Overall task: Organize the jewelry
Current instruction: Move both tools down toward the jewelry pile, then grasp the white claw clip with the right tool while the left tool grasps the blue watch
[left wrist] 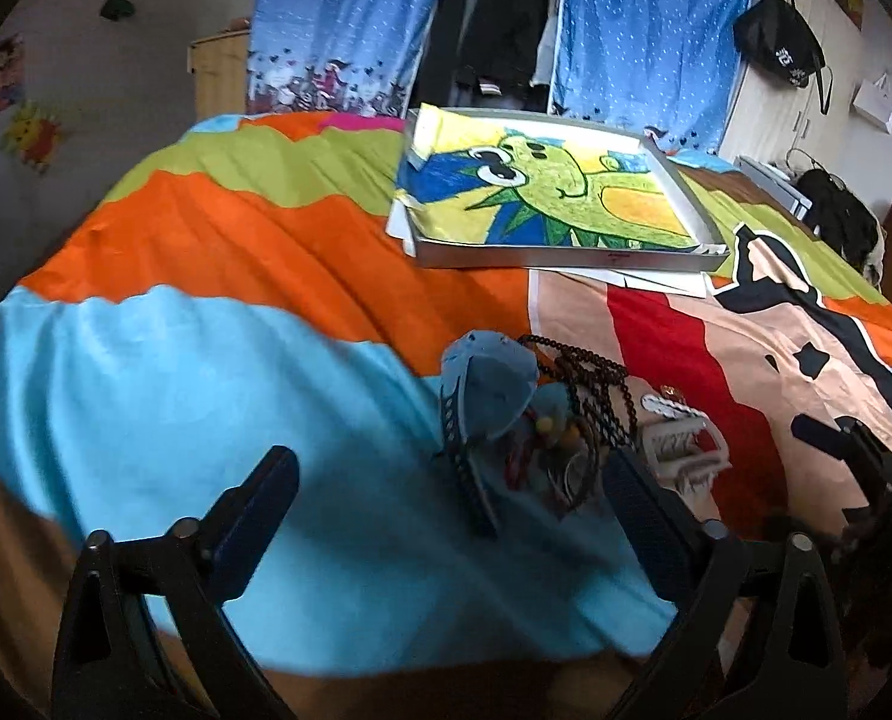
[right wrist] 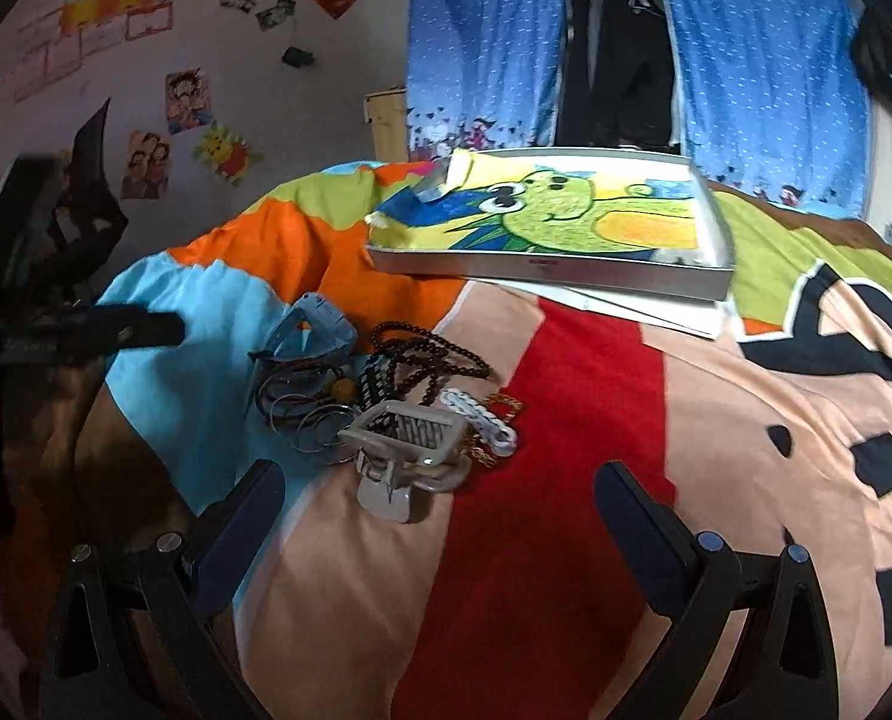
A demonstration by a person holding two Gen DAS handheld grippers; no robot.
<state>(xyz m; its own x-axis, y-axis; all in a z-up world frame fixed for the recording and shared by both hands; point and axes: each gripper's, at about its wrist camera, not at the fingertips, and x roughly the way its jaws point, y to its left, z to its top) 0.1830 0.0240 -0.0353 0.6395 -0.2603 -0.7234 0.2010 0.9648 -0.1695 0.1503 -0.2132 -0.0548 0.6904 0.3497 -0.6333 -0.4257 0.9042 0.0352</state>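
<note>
A heap of jewelry and hair things lies on the colourful bedspread: a blue claw clip point(left wrist: 487, 387) point(right wrist: 317, 330), a dark bead necklace point(left wrist: 583, 384) point(right wrist: 428, 360), thin bangles point(right wrist: 308, 414), a beige claw clip point(left wrist: 682, 450) point(right wrist: 410, 450), a white barrette point(right wrist: 478, 420) and a gold chain point(right wrist: 502, 405). My left gripper point(left wrist: 451, 510) is open, just in front of the heap, its right finger beside the beige clip. My right gripper point(right wrist: 440, 516) is open and empty, just short of the beige clip. The left gripper also shows in the right wrist view point(right wrist: 146, 327).
A shallow grey box point(left wrist: 565, 255) point(right wrist: 541, 267) holding a dinosaur drawing lies farther back on the bed, on white sheets of paper point(right wrist: 643, 306). Blue curtains point(left wrist: 643, 30) and a poster-covered wall point(right wrist: 146, 90) stand behind. The right gripper shows at the right edge of the left wrist view point(left wrist: 847, 438).
</note>
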